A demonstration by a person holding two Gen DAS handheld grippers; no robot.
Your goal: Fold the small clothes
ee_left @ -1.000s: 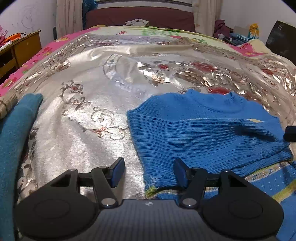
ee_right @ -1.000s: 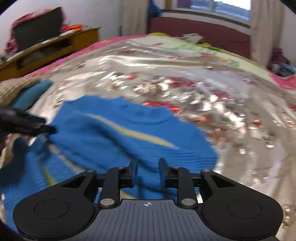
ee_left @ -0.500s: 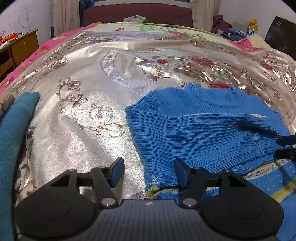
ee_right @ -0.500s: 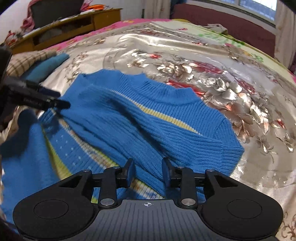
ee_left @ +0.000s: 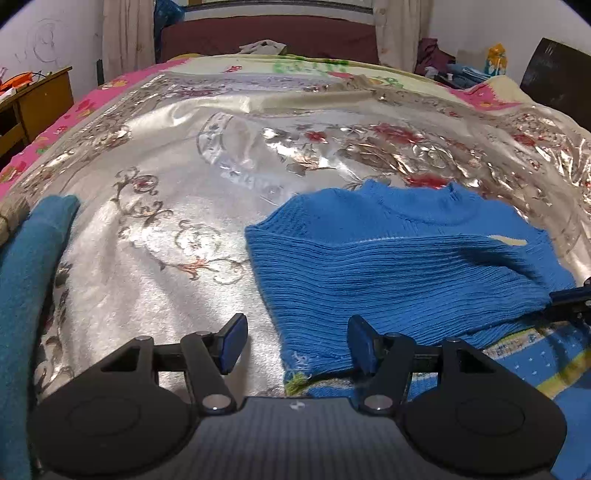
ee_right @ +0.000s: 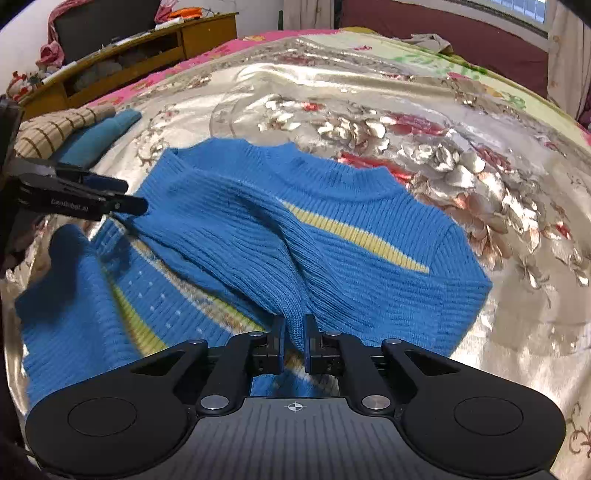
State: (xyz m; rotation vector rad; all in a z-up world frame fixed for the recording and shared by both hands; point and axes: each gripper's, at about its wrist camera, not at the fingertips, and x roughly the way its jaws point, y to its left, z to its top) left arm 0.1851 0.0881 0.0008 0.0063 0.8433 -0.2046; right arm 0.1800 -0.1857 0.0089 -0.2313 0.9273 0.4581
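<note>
Blue sweater (ee_right: 332,221) sleeve pinched by right hand-held gripper (ee_right: 293,343); left hand-held gripper (ee_left: 295,341) gapes wide

A home bedroom: a wide bed (ee_left: 221,177) under a shiny flowered cover, curtains (ee_left: 127,33) by the window, and a cluttered wooden cabinet (ee_right: 147,48) alongside.

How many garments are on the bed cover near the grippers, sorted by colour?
Blue with yellow stripe: 1, the blue sweater.
Teal: 1, the teal garment.
Tan striped: 1, the tan striped garment.
Total: 3.
</note>
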